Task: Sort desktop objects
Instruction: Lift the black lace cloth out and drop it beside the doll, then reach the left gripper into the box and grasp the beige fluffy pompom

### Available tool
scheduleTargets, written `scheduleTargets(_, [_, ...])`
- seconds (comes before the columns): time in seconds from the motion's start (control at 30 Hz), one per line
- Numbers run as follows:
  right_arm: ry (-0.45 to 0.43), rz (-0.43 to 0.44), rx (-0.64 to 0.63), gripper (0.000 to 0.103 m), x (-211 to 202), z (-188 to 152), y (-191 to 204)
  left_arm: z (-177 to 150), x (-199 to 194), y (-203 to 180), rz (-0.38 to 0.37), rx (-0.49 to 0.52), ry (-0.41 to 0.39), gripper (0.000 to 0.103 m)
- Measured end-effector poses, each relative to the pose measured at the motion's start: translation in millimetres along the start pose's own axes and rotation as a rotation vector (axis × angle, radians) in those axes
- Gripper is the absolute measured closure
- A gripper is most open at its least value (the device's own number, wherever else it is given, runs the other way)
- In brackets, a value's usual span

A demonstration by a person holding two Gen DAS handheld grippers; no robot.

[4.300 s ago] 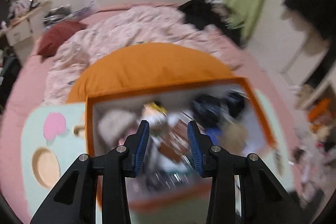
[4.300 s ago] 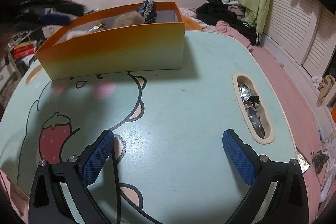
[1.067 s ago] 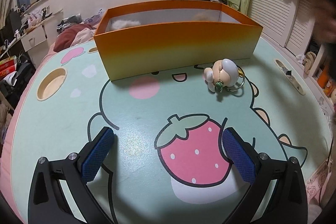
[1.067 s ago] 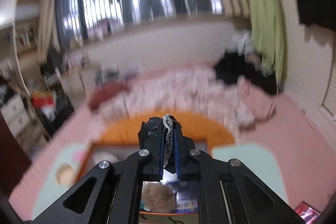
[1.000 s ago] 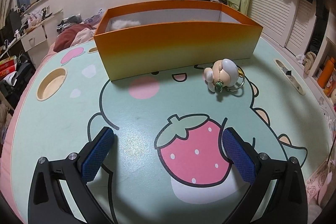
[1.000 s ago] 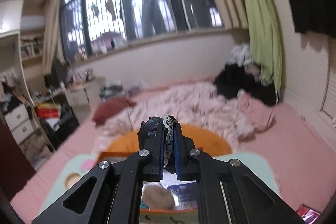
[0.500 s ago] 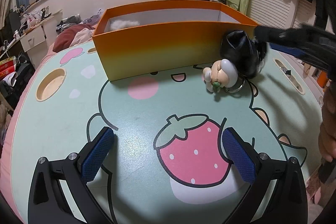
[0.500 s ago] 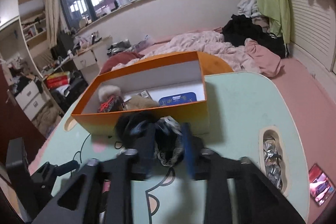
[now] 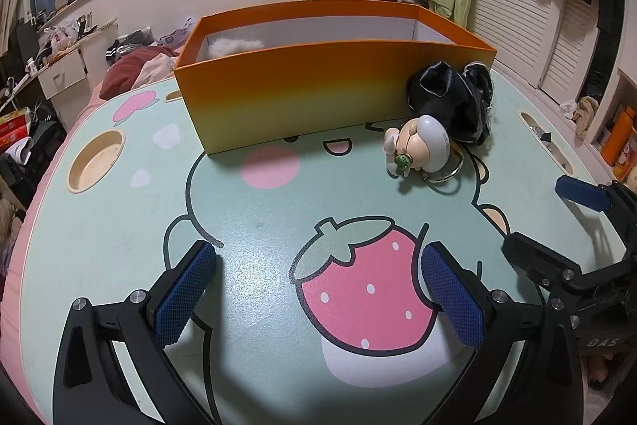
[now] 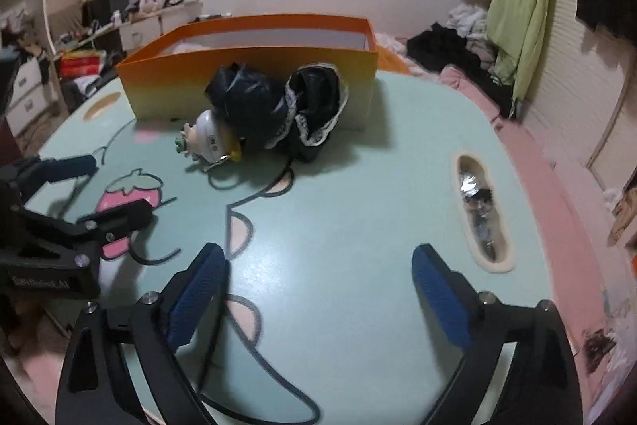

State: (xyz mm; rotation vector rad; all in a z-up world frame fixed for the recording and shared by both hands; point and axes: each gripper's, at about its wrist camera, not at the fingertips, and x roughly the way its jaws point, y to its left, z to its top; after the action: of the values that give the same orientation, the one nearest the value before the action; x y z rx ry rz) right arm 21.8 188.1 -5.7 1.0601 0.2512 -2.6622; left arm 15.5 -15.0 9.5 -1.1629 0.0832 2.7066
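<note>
An orange box stands at the back of the mint cartoon table; it also shows in the right wrist view. A black lace-trimmed cloth lies against the box's front wall, seen too in the right wrist view. A small figurine keychain lies touching it, also in the right wrist view. My left gripper is open and empty over the strawberry print. My right gripper is open and empty, near the table's front; it shows at the left view's right edge.
A white fluffy item sits inside the box. A round cup hole is at the table's left, an oval slot with foil at its right. Bed, clothes and shelves surround the table.
My right gripper carried the black cloth down from above the box, let it go beside the figurine, opened and drew back. My left gripper stayed still.
</note>
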Motion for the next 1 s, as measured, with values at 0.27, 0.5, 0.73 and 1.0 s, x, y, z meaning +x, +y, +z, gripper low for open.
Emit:
scheduleTargets(0.27, [-0.004,0.004,0.007,0.001,5,-10,-4,7,0,6,-0.067,-0.003,-0.007,0.004])
scheduleTargets(0.5, [-0.005,0.006,0.006,0.001,5,-13,-6,76,-31,20,-0.357,-0.095,-0.036,0.055])
scheduleTargets(0.73, [-0.009,0.010,0.005,0.001,-4,-10,-1,165,24,-10,-0.278,-0.071,0.217,0.054])
scheduleTargets(1.0, [-0.008,0.007,0.007,0.001,-4,-6,2,179,100,-30,-0.254,-0.058,0.435,0.051])
